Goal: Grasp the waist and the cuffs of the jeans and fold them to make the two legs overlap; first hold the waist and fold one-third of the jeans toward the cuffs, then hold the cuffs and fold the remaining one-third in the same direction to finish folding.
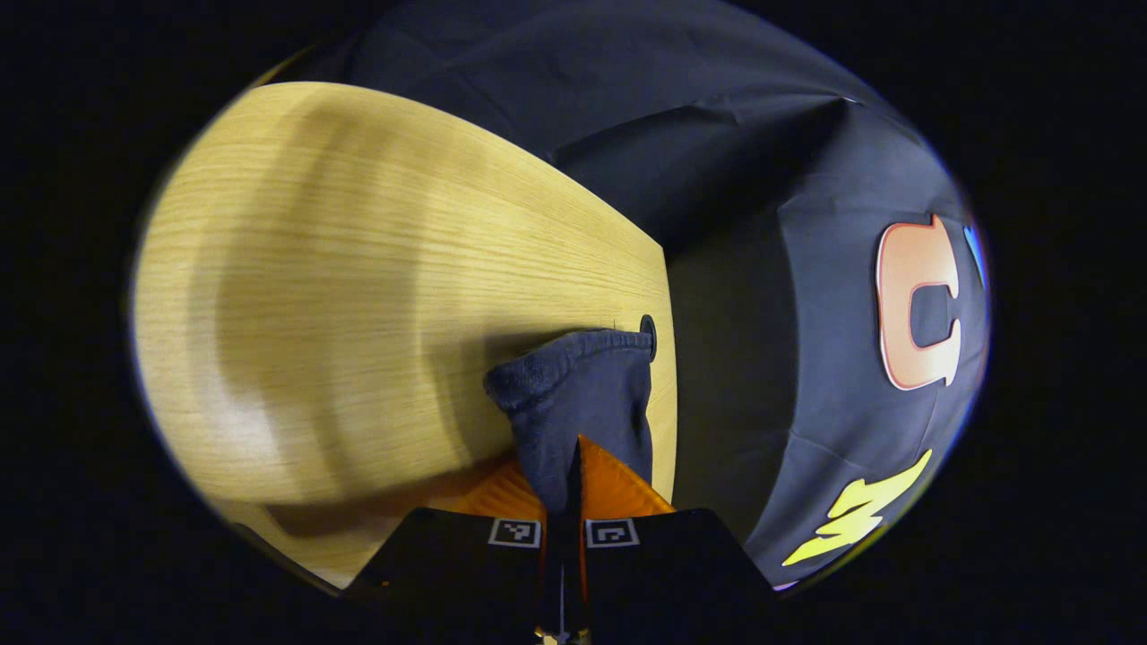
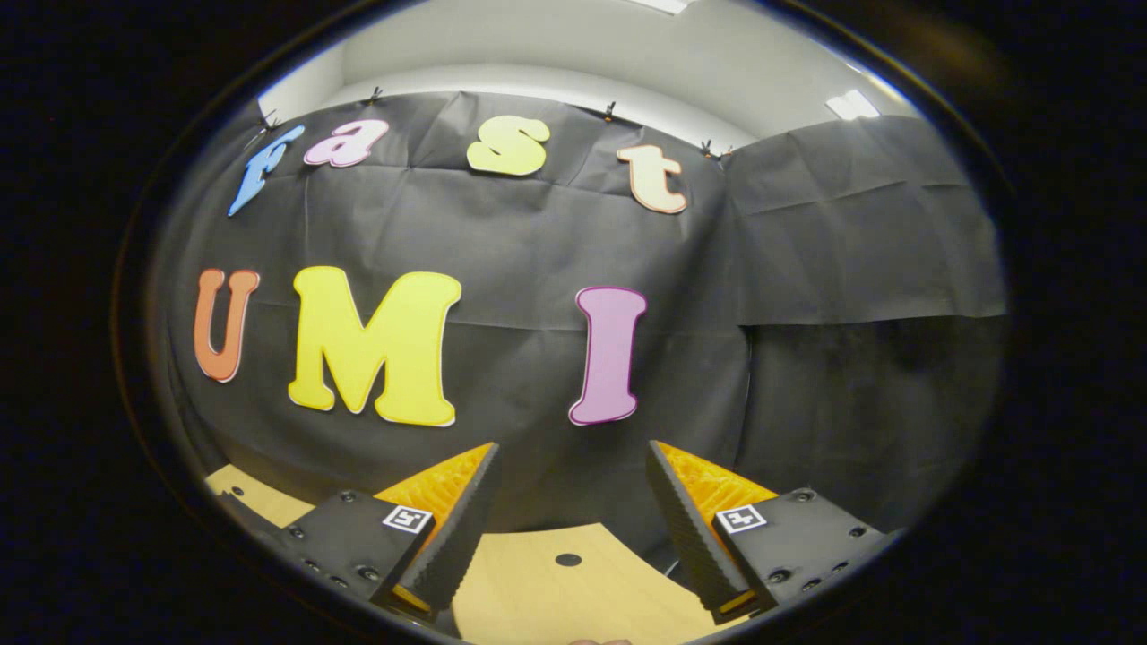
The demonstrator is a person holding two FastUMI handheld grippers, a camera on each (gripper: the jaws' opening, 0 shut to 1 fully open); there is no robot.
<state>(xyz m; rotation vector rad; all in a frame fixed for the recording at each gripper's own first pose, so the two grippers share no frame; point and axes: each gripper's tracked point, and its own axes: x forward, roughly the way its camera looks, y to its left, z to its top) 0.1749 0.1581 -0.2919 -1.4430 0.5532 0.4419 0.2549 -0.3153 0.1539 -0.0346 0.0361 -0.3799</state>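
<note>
While the left gripper [image 1: 573, 466] pinches the jeans [image 1: 578, 394], the right gripper's [image 2: 573, 502] fingers gape empty above the table [image 2: 556, 600]

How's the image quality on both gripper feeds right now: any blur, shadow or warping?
Left gripper view: table smeared by motion blur, with soft shadow bands; jeans in the left gripper fairly sharp. Right gripper view: sharp, evenly lit, fisheye bending the table edge.

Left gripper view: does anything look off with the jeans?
Yes. The left claw is shut on a bunched fold of the jeans beside the table edge, while the right claw is open, holding nothing.
</note>
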